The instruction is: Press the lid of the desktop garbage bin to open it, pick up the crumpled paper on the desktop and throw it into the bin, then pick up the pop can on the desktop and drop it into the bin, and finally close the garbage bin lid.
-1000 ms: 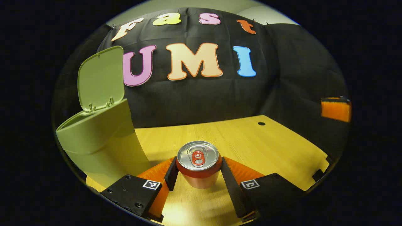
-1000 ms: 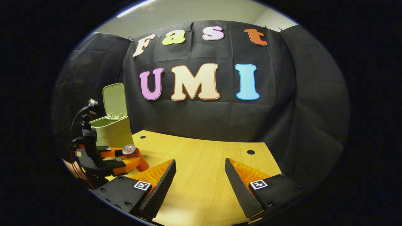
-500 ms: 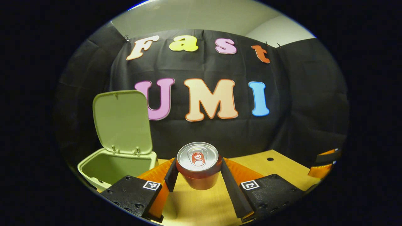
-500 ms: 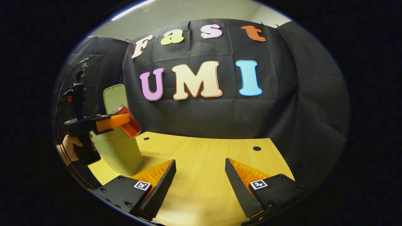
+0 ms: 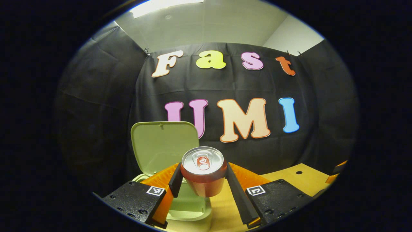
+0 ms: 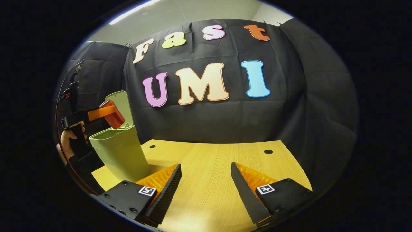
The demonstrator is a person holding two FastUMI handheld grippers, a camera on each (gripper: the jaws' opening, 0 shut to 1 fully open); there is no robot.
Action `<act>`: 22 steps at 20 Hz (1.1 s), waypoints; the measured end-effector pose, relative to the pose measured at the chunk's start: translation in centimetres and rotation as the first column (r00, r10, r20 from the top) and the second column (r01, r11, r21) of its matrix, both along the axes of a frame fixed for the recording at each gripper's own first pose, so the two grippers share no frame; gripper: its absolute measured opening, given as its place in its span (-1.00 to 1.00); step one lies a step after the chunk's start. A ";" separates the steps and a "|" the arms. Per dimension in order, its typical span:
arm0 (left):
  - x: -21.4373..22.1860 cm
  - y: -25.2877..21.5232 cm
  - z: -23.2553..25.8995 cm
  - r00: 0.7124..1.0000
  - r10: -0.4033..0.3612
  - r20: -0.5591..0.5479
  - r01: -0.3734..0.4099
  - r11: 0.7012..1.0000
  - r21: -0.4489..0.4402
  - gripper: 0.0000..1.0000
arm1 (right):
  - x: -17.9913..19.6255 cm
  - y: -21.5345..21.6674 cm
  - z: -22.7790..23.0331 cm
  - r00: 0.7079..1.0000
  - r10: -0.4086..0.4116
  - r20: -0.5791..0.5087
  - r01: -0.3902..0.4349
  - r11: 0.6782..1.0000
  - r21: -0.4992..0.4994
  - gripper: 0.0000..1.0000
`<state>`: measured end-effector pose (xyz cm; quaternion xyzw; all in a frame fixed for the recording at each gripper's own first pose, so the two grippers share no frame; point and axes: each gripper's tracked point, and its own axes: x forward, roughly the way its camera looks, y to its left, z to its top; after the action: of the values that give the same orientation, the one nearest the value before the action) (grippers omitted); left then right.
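A red pop can [image 5: 202,172] with a silver top is held between both fingers of my left gripper [image 5: 202,180], raised above the open mouth of the green bin [image 5: 188,203]. The bin's lid [image 5: 164,146] stands upright behind the can. In the right gripper view the same can [image 6: 112,114] hangs tilted over the green bin [image 6: 120,151], carried by the left gripper [image 6: 99,112] in a person's hand [image 6: 69,140]. My right gripper [image 6: 206,183] stands open over the wooden table [image 6: 209,161] with nothing between its fingers. The bin's inside is hidden.
The wooden table [image 5: 299,180] reaches to the right of the bin. Small round holes [image 6: 268,151] sit near its far edge. The black cloth wall closes the back and both sides.
My left gripper has lifted the can off the table and carried it left, up over the open bin. The right gripper has hardly moved.
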<state>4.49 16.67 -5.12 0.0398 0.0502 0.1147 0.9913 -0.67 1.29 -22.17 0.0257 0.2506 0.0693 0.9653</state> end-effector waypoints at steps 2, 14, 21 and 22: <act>-0.7 1.6 -0.8 0.999 0.026 -0.022 -0.026 1.000 0.008 0.54 | 0.1 0.4 -0.2 1.000 -0.003 -0.008 0.003 1.000 0.010 0.94; -1.4 7.3 0.9 0.998 0.066 -0.007 -0.065 0.997 0.046 0.97 | 0.6 4.0 -0.3 0.999 -0.034 0.001 0.034 0.999 0.021 0.94; 2.5 9.2 7.4 0.997 -0.043 0.061 0.038 0.996 0.085 0.91 | -0.2 6.9 0.1 0.993 -0.113 0.038 0.112 0.993 0.021 0.93; 3.2 9.5 8.2 0.996 -0.056 0.073 0.049 0.995 0.085 0.99 | -0.5 7.2 -0.1 0.992 -0.120 0.038 0.119 0.993 0.015 0.93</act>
<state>7.71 26.22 3.09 0.0782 0.0070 0.0919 0.9927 -1.17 8.48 -22.26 0.0457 0.2294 0.0135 0.9722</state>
